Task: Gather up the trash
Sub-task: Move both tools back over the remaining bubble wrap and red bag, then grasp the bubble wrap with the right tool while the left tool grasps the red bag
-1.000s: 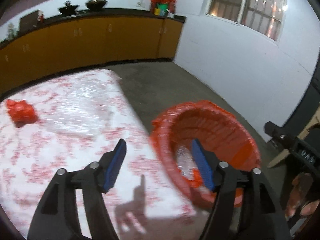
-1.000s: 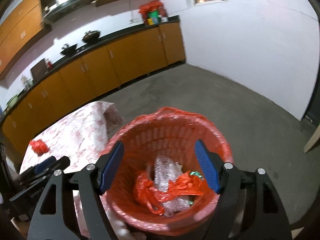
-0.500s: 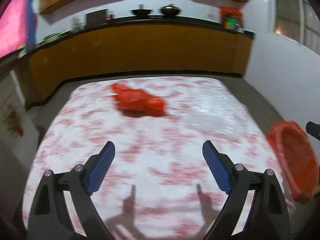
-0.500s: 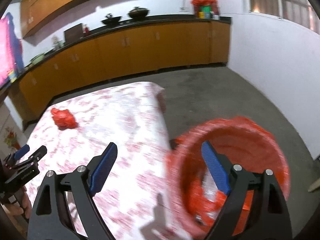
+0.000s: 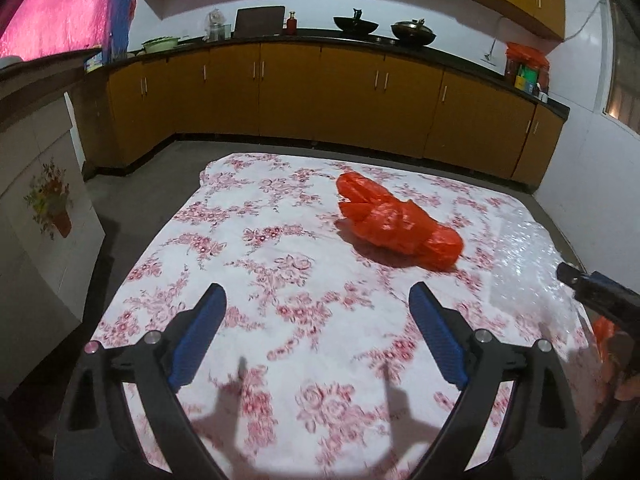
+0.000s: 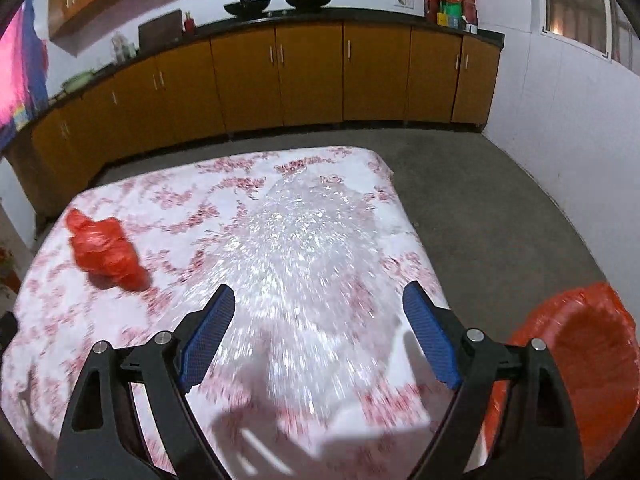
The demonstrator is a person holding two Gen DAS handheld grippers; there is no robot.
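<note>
A crumpled red plastic bag (image 5: 398, 220) lies on the table with the red-flowered white cloth (image 5: 256, 248), ahead and a little right of my open, empty left gripper (image 5: 316, 328). It also shows at the left in the right wrist view (image 6: 105, 249). My right gripper (image 6: 318, 328) is open and empty above a sheet of clear bubble wrap (image 6: 304, 240) spread on the cloth. The bubble wrap shows at the right edge in the left wrist view (image 5: 528, 264). The red-lined trash basket (image 6: 576, 364) stands on the floor off the table's right side.
Orange kitchen cabinets (image 5: 320, 96) with a dark counter run along the back wall. A white cabinet with a flower print (image 5: 40, 216) stands left of the table. Grey floor (image 6: 500, 208) lies between the table and the white right wall. My right gripper's tip shows at the right (image 5: 592, 292).
Both grippers have swung left from the trash basket to over the table. The red bag now lies ahead of the left gripper; the bubble wrap lies under the right one.
</note>
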